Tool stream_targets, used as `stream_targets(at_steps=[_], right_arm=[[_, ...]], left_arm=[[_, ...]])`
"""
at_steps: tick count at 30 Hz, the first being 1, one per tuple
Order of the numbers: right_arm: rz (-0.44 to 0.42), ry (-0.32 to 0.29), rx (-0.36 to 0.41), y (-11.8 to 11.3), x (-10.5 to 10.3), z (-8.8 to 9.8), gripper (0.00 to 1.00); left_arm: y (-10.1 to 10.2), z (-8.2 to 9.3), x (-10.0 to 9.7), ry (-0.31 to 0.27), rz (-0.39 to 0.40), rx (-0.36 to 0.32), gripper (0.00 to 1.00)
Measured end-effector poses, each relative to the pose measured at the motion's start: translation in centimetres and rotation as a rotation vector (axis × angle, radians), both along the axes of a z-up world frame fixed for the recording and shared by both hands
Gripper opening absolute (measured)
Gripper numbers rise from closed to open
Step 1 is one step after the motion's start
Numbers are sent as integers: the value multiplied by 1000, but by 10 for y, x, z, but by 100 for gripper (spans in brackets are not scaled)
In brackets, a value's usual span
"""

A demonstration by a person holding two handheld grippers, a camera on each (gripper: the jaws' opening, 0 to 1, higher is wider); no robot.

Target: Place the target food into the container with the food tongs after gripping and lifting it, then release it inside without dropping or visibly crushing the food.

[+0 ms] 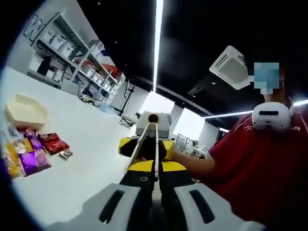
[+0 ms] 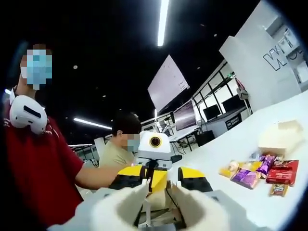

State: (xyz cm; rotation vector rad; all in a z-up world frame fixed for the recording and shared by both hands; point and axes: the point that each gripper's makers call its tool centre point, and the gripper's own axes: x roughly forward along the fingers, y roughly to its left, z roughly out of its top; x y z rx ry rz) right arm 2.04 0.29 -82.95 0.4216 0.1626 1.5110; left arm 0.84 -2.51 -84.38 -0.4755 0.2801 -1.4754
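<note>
The two tools are facing each other above the white bench [image 1: 82, 144], both tilted so that the bench is sloping across each view. In the left gripper view, the left tool [image 1: 159, 204] is rising from the bottom with its pale jaws standing apart and nothing between them, so it is released; beyond it the right tool [image 1: 149, 144] is pointing back, yellow and black, and gripping a pair of tongs [image 1: 151, 137] that are showing edge-on with their arms pressed close. In the right gripper view, the right tool [image 2: 156, 202] is clenching those tongs [image 2: 156, 198] between its jaws, and the left tool [image 2: 156, 175] is hanging just behind. The food is lying well away from both tools on the bench: a heap of wrapped snacks [image 2: 257, 173] in purple, yellow and red packets, untouched. Just beside the snacks the cream, open-topped container [image 1: 25, 111] is sitting on the bench. A person in a red shirt [image 1: 260, 163] is holding the tools, and shelves [image 1: 72, 53] are standing behind the bench.
</note>
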Motion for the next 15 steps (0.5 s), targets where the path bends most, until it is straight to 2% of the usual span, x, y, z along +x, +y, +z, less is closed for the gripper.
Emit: stream_targets(at_steps=[1,2,3,4,6,11,15], right_arm=[[-3,6,6,0,1,2,20],[-18,6,14,-1,4,4,20],[-25,8,15,-3,6,6,20],[-29,12,17,-4,8,6,21],[-36,19,21,-6,11,7,21],[-75,14,4,-8,17,4,21],[-118,28,-4,-10,27,0,22]], left_arm=[[0,3,1,-30,9,-13,2],[2,7,6,-96,47,-23,3],[4,9,9,-113,72,-31,4],[6,9,10,-91,79,-34,7],[11,6,17,-96,117,-32,12],[22,4,24,-101,166,-39,14],[35,-4,40,-157,291,7,19]])
